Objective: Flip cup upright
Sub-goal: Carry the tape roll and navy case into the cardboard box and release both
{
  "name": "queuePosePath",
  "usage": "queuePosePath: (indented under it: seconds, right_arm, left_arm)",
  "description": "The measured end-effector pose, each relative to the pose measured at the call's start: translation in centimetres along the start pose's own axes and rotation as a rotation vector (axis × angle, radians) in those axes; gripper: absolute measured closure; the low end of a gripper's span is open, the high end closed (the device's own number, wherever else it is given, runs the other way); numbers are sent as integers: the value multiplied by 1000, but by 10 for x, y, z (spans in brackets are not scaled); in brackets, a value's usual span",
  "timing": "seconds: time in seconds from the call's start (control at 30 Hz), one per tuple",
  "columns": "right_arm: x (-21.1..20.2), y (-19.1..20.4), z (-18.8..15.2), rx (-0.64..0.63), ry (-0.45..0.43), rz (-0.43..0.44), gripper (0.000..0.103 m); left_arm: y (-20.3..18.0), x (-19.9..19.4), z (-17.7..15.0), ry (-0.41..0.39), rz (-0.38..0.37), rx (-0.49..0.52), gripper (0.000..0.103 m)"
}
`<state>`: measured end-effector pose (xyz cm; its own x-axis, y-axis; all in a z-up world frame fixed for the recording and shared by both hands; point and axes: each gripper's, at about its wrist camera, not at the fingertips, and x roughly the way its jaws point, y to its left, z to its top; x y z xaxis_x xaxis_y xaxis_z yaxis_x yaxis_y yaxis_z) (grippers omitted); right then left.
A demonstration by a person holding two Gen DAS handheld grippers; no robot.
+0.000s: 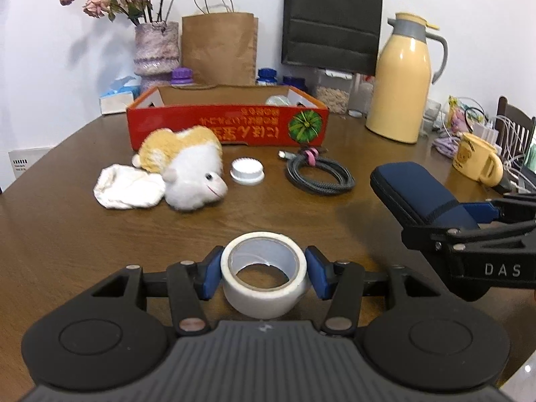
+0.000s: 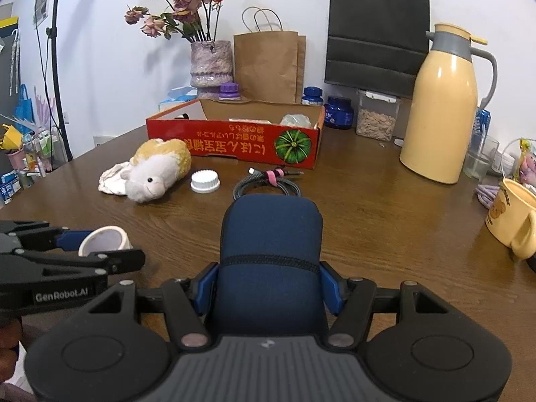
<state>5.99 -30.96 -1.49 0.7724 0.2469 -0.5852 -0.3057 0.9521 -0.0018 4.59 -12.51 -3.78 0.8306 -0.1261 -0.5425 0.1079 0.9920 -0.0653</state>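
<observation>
my left gripper (image 1: 263,273) is closed on a white tape roll (image 1: 263,273), pads against both sides, and my right gripper (image 2: 268,284) is clamped on a dark blue case (image 2: 269,261) that sticks forward over the table (image 2: 385,234). so both are occupied and neither has the cup (image 2: 512,221) — the yellow mug lies tipped on its side at the far right edge, handle toward me, well apart from either gripper.

what could go wrong, as i judge it: reaching for the mug with the case in my grip, the case's long nose would meet it first and could nudge it toward the edge. the mug is round and could roll. a loose tangle of cords (image 1: 449,140) sits just beside it and could snag a finger.

elsewhere: a coiled black cable (image 1: 320,176), a white cap (image 1: 247,171), a plush toy (image 1: 191,174) on a crumpled cloth (image 1: 125,187), a red box (image 1: 227,124), and a tall yellow thermos (image 1: 402,80) behind the mug. nothing stands directly between my right side and the cup.
</observation>
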Motion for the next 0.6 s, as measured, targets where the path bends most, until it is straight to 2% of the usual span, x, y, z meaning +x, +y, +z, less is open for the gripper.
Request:
queuePosePath:
  seconds: [0.6]
  right_arm:
    - [20, 37, 53, -8, -66, 34, 42]
  left_arm:
    - [43, 8, 65, -91, 16, -32, 50]
